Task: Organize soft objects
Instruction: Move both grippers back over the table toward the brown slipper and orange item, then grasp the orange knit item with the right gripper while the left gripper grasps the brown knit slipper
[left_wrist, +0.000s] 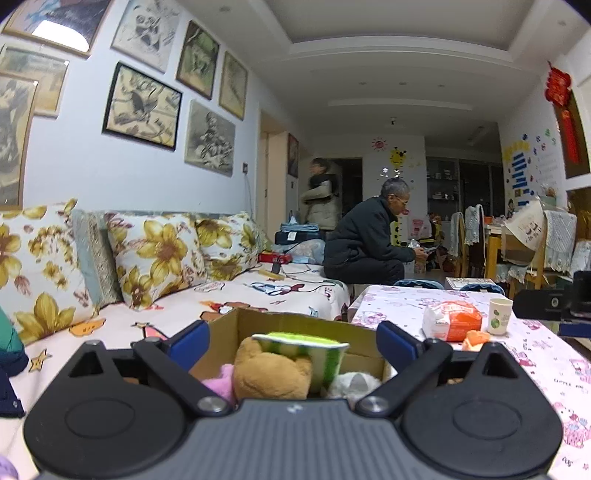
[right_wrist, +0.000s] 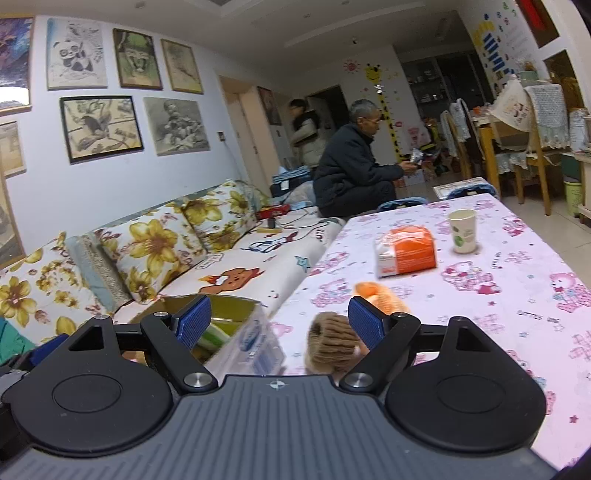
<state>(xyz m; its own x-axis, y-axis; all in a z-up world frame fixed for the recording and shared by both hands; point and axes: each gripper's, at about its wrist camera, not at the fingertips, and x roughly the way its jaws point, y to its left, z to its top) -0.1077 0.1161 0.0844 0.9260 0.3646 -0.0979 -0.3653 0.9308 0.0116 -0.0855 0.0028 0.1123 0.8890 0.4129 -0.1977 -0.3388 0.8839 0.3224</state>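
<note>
Both views look along a gripper toward a sofa and a long tabletop (right_wrist: 498, 332) with a pink cartoon-bear cloth.

Left gripper (left_wrist: 291, 341): the blue fingers (left_wrist: 188, 341) stand wide apart, pressing on nothing. Between them, in line of sight, lies an open cardboard box (left_wrist: 295, 323). Inside the box sit a brown plush toy (left_wrist: 271, 373), a green-and-white watermelon-slice plush (left_wrist: 306, 349) leaning on the brown one's far side, a pink soft item (left_wrist: 219, 380) at the box's left wall, and a whitish soft item (left_wrist: 352, 384) at its right wall.

Right gripper (right_wrist: 280, 321): the fingers (right_wrist: 194, 321) are spread wide and grip nothing. The left finger overlaps the cardboard box, whose far rim (right_wrist: 221, 301) and green contents show behind it; a clear plastic package (right_wrist: 251, 343) lies just right of the box.

A tan knitted soft object (right_wrist: 332, 345) rests on the tabletop near the box, just inside the right finger; contact cannot be determined. An orange soft object (right_wrist: 380, 295) lies just beyond it. Farther from the box stand an orange-and-white packet (right_wrist: 406, 254) and a paper cup (right_wrist: 462, 230), near each other but apart.

A seated person in dark clothing (right_wrist: 351, 170) occupies the far end of the sofa (right_wrist: 236, 273); a second person (right_wrist: 304, 136) stands behind.
</note>
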